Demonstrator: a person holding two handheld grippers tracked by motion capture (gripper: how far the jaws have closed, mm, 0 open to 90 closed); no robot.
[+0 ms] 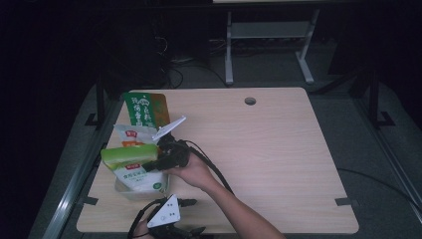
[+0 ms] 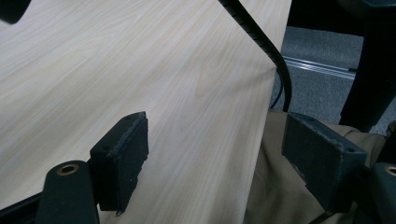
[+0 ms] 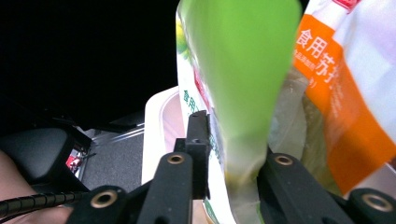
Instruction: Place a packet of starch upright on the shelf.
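Your high view looks forward and down from above your side, taking in the whole surface (image 1: 278, 149) from some way off, with the floor and a frame beyond its far edge. Your left gripper view sits low and close, looking along its own fingers (image 2: 119, 161) across bare wood toward the surface's edge, the same wood the high view shows. Your right gripper view is pressed very near a green pouch (image 3: 243, 88) standing in a white container (image 3: 156, 130); the high view shares that pouch (image 1: 130, 155) at the surface's left.
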